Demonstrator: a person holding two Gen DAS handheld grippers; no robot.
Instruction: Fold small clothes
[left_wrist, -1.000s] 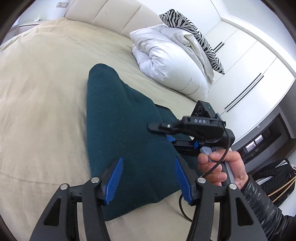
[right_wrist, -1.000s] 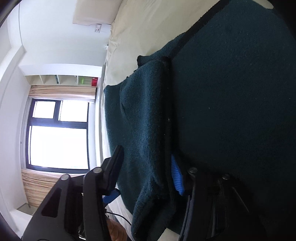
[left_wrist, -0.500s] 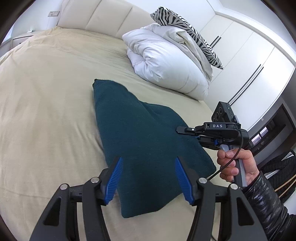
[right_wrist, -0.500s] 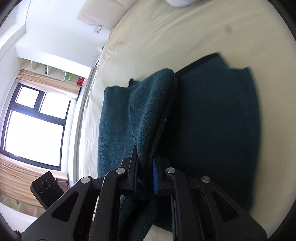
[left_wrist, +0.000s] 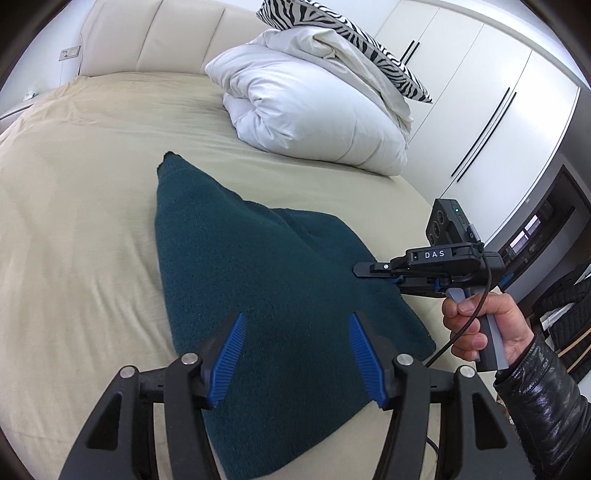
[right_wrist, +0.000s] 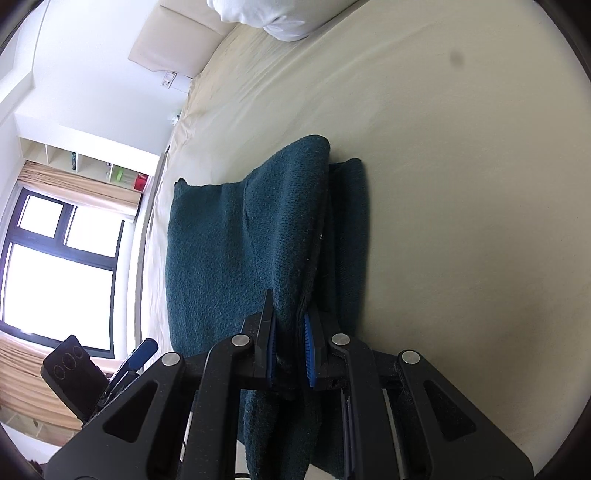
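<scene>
Dark green knit garment (left_wrist: 258, 295) spread on the beige bed sheet (left_wrist: 74, 221), partly folded, one thick fold standing up along its length. Right gripper (right_wrist: 290, 332) pressed together on that raised fold, blue pads (right_wrist: 308, 343) pinching the cloth at the near edge. Left gripper (left_wrist: 295, 354) spread wide above the near end of the garment, nothing between its blue pads (left_wrist: 225, 362), not touching the cloth. Right hand (left_wrist: 480, 325) in a shiny black sleeve (left_wrist: 546, 413) wrapped around the handle. White duvet (left_wrist: 314, 110) bundled near the headboard, zebra-print pillow (left_wrist: 351, 33) on top. Window (right_wrist: 55, 277) off to the side.
</scene>
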